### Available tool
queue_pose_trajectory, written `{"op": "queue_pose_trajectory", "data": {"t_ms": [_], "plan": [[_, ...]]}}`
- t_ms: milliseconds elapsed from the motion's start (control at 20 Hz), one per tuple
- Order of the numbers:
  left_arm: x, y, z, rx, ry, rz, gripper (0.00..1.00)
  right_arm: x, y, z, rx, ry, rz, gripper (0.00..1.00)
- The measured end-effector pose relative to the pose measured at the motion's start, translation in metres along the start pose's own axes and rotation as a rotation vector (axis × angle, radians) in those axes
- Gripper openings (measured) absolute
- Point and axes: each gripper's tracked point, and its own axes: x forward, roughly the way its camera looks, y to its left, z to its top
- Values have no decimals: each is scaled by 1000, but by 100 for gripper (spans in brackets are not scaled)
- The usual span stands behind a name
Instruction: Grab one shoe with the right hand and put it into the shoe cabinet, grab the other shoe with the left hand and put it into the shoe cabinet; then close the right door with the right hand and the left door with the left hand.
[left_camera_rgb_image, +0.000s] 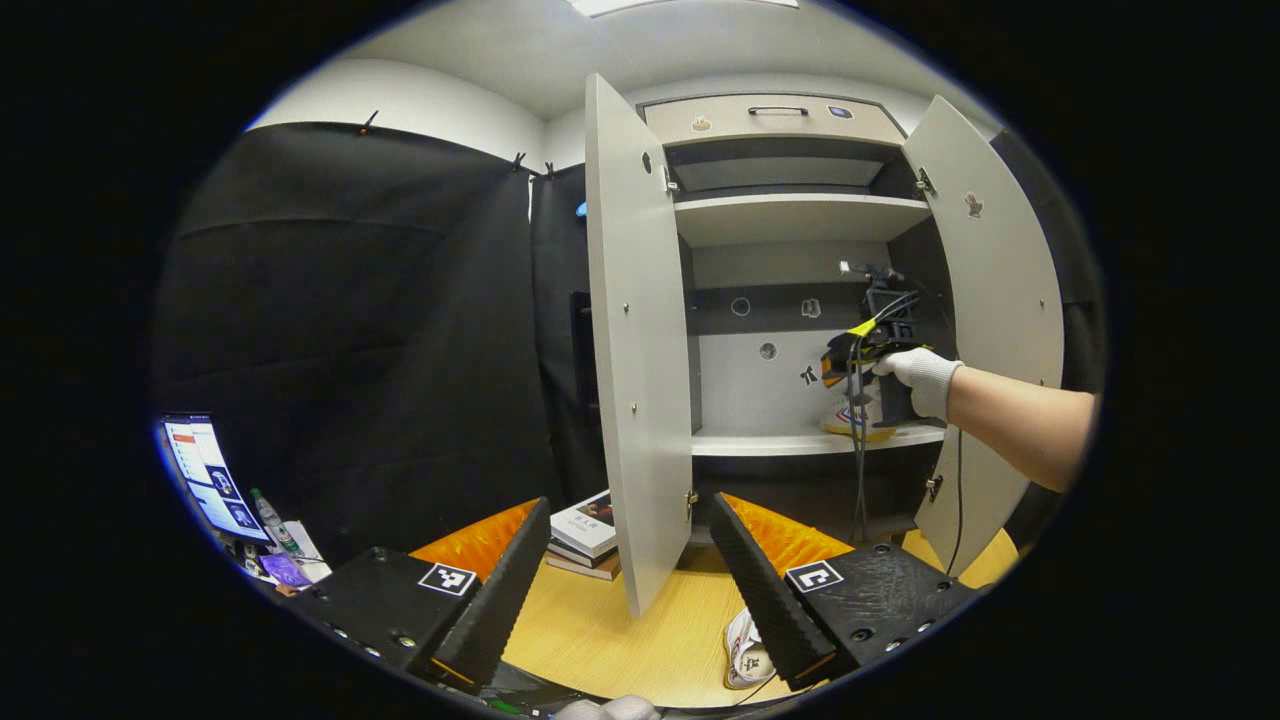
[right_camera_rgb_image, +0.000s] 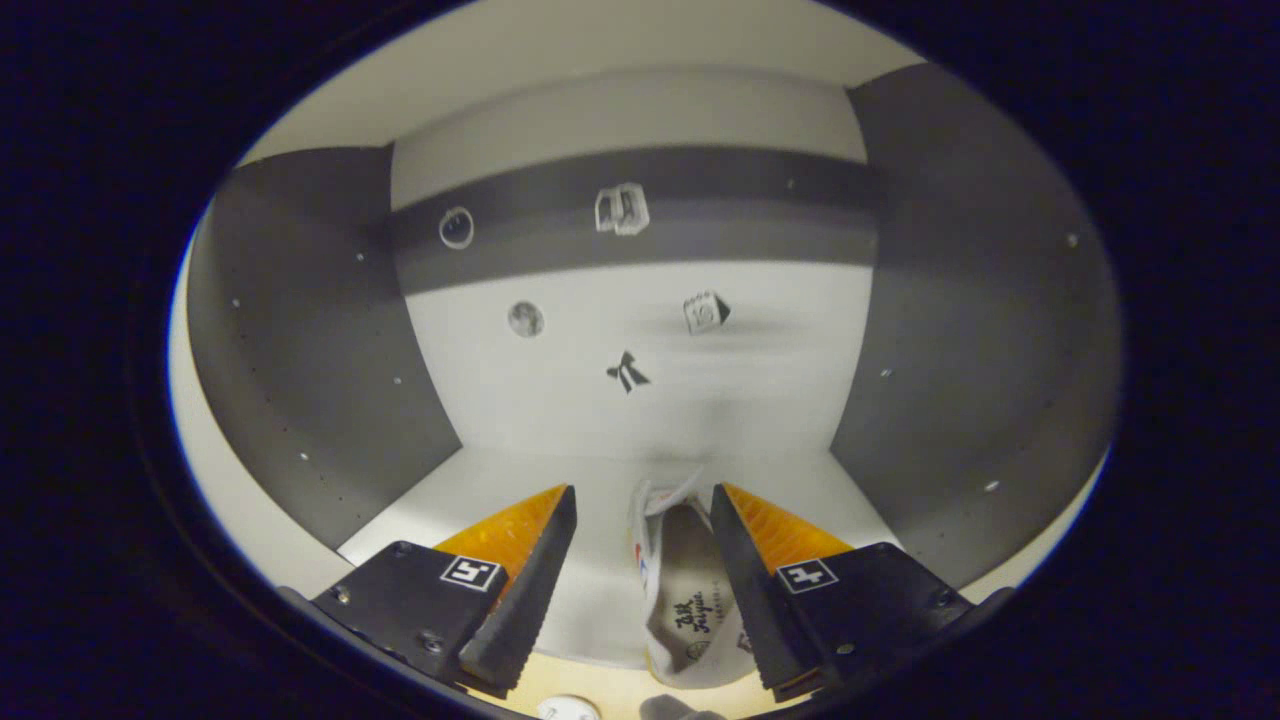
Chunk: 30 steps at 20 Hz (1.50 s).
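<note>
Both cabinet (left_camera_rgb_image: 800, 215) doors are seen open. One shoe (right_camera_rgb_image: 690, 600) lies on the shelf (right_camera_rgb_image: 600, 500) between the spread fingers of the right claw (right_camera_rgb_image: 643, 590), ungripped. The other shoe (left_camera_rgb_image: 748, 652) lies at the table's (left_camera_rgb_image: 600, 630) near edge by the open, empty left claw (left_camera_rgb_image: 620, 590).

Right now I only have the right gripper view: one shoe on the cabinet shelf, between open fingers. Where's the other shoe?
Observer: The other shoe lies on the wooden table, in front of the cabinet, beside the left gripper's finger.
Operator: Left gripper holding anything?
Observer: No. The left gripper is open above the table and holds nothing.
Operator: Doors?
Observer: Both open: left door and right door.
</note>
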Motion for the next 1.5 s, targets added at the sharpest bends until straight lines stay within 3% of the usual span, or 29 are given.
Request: {"op": "queue_pose_trajectory", "data": {"t_ms": [50, 150, 400, 800, 1050, 1150, 1250, 1500], "plan": [[0, 0, 0, 2, -4, -7, 96, -21, -2, 9, -16, -43, -5, 86], [0, 0, 2, 9, -14, -28, 96, -62, -1, 26, -28, -146, 4, 100], [3, -6, 8, 17, -35, -99, 96, -179, 1, 43, -27, -335, 38, 99], [3, -28, 9, 36, -59, -219, 100, -324, -31, -10, -45, -436, 33, 99], [2, -44, 2, 57, -62, -269, 96, -370, -63, -73, -56, -439, -17, 99], [1, -49, -1, 64, -62, -283, 100, -380, -69, -102, -42, -415, -21, 99], [1, -54, -8, 71, -55, -299, 96, -385, -78, -123, -28, -371, -33, 99], [3, -64, -45, 96, -22, -329, 96, -390, -90, -126, -16, -350, -59, 99]]}}
